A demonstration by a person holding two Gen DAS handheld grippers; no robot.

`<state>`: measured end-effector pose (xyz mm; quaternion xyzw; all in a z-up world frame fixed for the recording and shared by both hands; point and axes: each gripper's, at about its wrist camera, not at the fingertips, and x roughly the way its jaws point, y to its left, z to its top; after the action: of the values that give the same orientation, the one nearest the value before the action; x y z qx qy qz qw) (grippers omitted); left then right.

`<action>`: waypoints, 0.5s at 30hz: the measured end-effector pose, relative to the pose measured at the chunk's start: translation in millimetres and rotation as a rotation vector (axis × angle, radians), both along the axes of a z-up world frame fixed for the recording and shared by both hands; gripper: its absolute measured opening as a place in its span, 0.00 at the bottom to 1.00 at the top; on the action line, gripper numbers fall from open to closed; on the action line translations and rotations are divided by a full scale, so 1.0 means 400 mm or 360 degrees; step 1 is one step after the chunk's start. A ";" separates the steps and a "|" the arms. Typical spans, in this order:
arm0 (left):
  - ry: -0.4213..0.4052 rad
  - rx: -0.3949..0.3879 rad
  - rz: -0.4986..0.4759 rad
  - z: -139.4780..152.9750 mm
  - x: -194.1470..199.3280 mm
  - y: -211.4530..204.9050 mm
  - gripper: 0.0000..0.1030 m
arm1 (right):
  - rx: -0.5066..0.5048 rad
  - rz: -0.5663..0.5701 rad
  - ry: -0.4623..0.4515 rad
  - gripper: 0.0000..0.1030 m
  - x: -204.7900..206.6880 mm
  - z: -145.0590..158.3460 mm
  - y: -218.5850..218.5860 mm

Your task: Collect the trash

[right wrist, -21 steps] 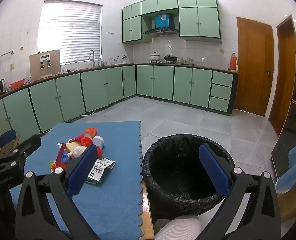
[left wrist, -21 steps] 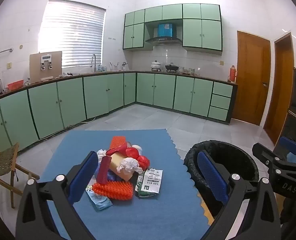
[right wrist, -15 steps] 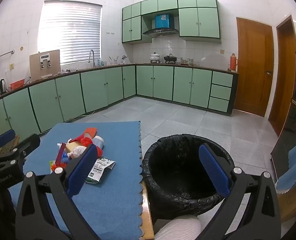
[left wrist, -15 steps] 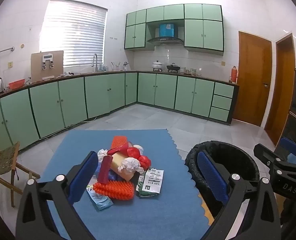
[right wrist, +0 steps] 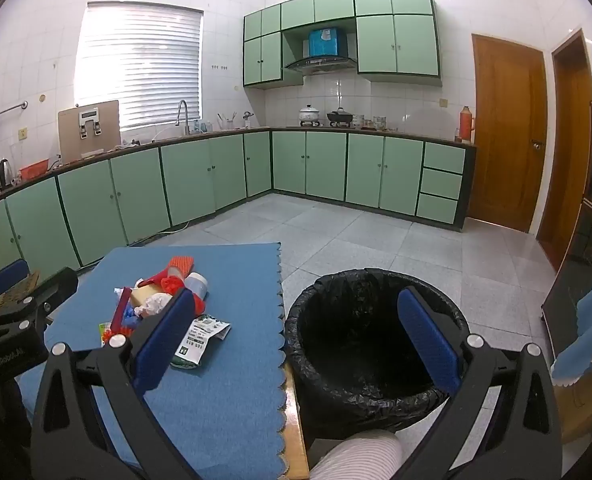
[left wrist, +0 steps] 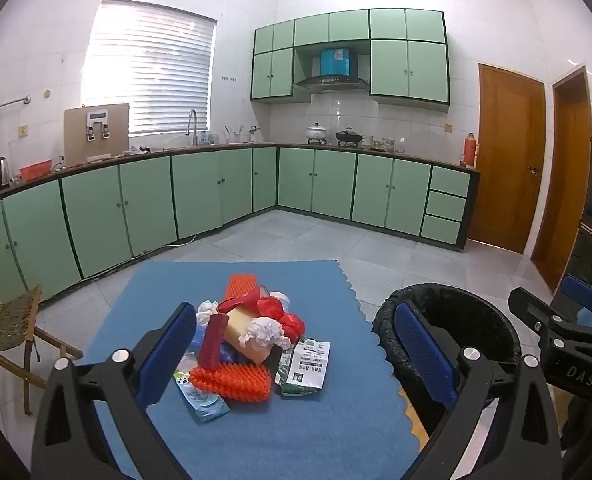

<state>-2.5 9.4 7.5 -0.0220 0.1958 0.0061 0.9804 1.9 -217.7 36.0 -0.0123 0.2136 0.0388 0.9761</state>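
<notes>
A pile of trash (left wrist: 248, 336) lies on a blue mat (left wrist: 296, 432): orange spiky pieces, crumpled white tissue (left wrist: 264, 330), red plastic, a tan block, a white printed packet (left wrist: 310, 362) and a light blue wrapper (left wrist: 202, 396). The pile also shows in the right wrist view (right wrist: 156, 300). A bin with a black bag (right wrist: 376, 336) stands right of the mat. My left gripper (left wrist: 296, 354) is open and empty, hovering before the pile. My right gripper (right wrist: 296, 340) is open and empty, above the bin's near rim.
The mat's scalloped right edge (right wrist: 282, 320) runs close to the bin (left wrist: 448, 320). A wooden chair (left wrist: 12, 328) stands left of the table. Green cabinets (left wrist: 216, 192) line the far walls across a tiled floor. A blue cloth (right wrist: 588, 328) lies at the right.
The left wrist view has shifted slightly to the left; the pile sits a little more to the right in it. The right gripper and the objects have not moved.
</notes>
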 end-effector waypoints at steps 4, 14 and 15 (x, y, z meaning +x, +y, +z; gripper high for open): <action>-0.0001 0.0001 0.0012 0.006 0.001 -0.003 0.94 | -0.0001 -0.0001 0.0000 0.95 0.000 0.000 0.001; -0.0007 0.0007 0.0015 0.001 0.003 -0.002 0.94 | 0.0000 0.0002 0.0002 0.95 0.002 -0.001 -0.001; -0.0009 0.0008 0.0015 0.002 0.003 0.000 0.94 | 0.0001 0.0003 0.0004 0.95 0.002 -0.001 -0.001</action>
<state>-1.5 9.2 8.3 -0.0205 0.1930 0.0112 0.9809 2.6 -218.0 35.6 -0.0120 0.2148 0.0397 0.9758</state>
